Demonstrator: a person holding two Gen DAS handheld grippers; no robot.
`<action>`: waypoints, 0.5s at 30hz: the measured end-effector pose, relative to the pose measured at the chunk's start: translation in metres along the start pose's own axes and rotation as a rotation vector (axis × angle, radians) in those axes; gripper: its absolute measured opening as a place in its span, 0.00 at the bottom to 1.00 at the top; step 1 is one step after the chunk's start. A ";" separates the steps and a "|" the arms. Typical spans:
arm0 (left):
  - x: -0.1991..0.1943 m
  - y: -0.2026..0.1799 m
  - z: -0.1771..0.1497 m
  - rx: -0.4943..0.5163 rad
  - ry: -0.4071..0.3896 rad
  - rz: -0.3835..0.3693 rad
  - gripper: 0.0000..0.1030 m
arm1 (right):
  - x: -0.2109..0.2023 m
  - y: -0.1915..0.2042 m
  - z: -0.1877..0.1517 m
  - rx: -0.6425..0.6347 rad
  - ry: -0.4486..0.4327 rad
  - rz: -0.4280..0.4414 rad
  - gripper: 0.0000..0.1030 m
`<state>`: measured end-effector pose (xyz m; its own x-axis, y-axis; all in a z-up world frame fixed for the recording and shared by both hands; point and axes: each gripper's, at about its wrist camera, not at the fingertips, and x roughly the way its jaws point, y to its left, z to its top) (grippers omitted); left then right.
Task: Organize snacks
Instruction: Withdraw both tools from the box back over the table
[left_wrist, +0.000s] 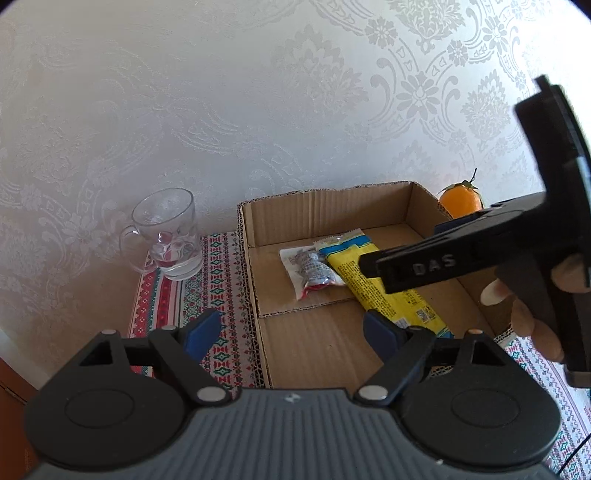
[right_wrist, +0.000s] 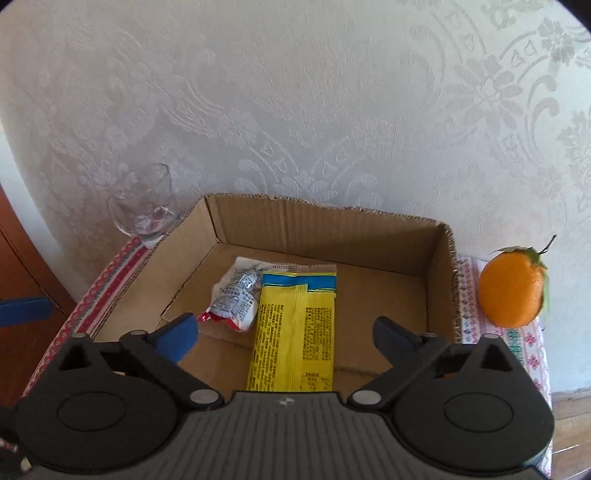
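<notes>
A shallow cardboard box (left_wrist: 325, 214) (right_wrist: 325, 229) sits on a patterned tablecloth. Inside it lie a long yellow and blue snack packet (left_wrist: 354, 273) (right_wrist: 295, 325) and a small clear packet with red and blue print (left_wrist: 310, 273) (right_wrist: 236, 295), side by side. My left gripper (left_wrist: 291, 332) is open and empty over the box's near left edge. My right gripper (right_wrist: 284, 328) is open and empty above the yellow packet; its black body also shows in the left wrist view (left_wrist: 480, 251).
A glass mug (left_wrist: 166, 232) (right_wrist: 147, 214) stands left of the box by the wall. An orange (left_wrist: 461, 201) (right_wrist: 513, 288) sits right of the box. Patterned wallpaper is close behind. The tablecloth (left_wrist: 218, 288) ends at a wooden edge on the left.
</notes>
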<state>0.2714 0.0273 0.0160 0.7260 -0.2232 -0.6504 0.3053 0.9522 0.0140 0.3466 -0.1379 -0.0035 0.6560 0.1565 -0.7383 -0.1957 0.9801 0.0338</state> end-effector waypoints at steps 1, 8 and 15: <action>-0.002 -0.001 0.000 0.000 -0.001 -0.002 0.82 | -0.004 0.000 0.000 -0.008 -0.001 -0.004 1.00; -0.023 -0.012 -0.008 0.018 -0.041 -0.022 0.90 | -0.049 0.001 -0.015 -0.061 -0.051 -0.021 1.00; -0.049 -0.024 -0.030 0.055 -0.083 0.008 0.92 | -0.089 0.002 -0.048 -0.085 -0.085 -0.028 1.00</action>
<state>0.2099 0.0216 0.0243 0.7762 -0.2345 -0.5852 0.3313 0.9415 0.0623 0.2528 -0.1559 0.0303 0.7209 0.1425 -0.6783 -0.2348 0.9710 -0.0457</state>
